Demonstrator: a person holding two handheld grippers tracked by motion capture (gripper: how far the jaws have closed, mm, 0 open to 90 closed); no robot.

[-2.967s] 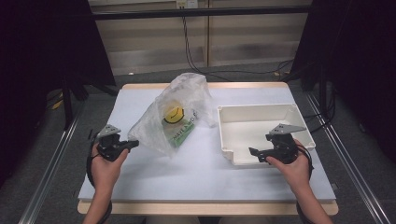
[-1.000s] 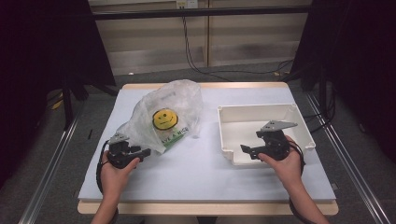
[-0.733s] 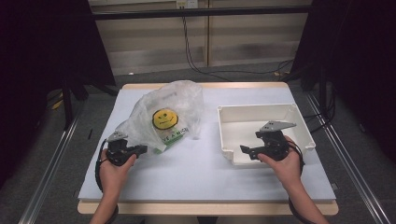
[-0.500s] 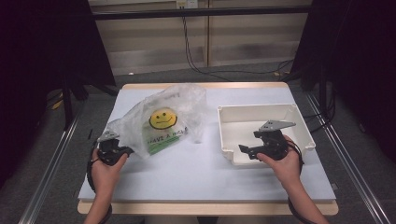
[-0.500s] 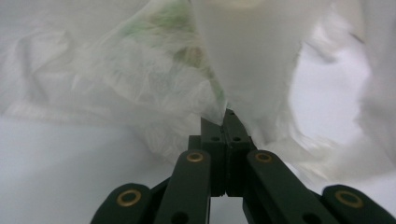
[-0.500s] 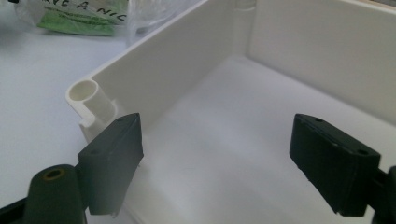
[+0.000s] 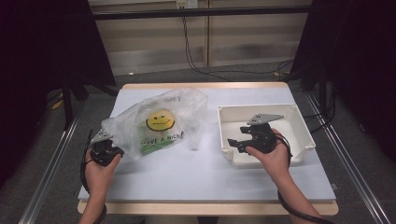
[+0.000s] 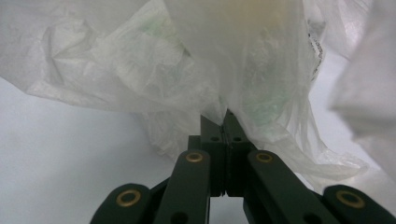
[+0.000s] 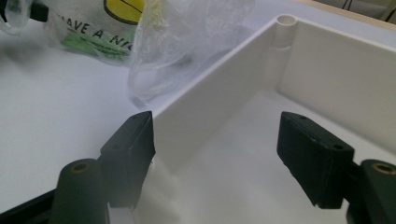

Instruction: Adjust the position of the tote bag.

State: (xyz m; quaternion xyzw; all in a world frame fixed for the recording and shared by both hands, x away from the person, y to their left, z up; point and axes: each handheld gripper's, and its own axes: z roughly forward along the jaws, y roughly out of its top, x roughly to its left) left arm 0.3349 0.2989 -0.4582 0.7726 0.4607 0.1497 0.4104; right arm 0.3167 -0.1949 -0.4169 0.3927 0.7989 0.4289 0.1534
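Now | left hand-held gripper clamps plastic bag (edge) | right hand-held gripper closing, straddles tray wall

1. Plastic bag: translucent, milky white; yellow smiley face with black eyes and mouth, green printed band below with white lettering.
2. Tray: plain off-white, no pattern.
3. Table: pale bluish-white top, light wood edge.
4. Left gripper and right gripper: black jaws, brass-coloured pivot pins; grey plate on top.
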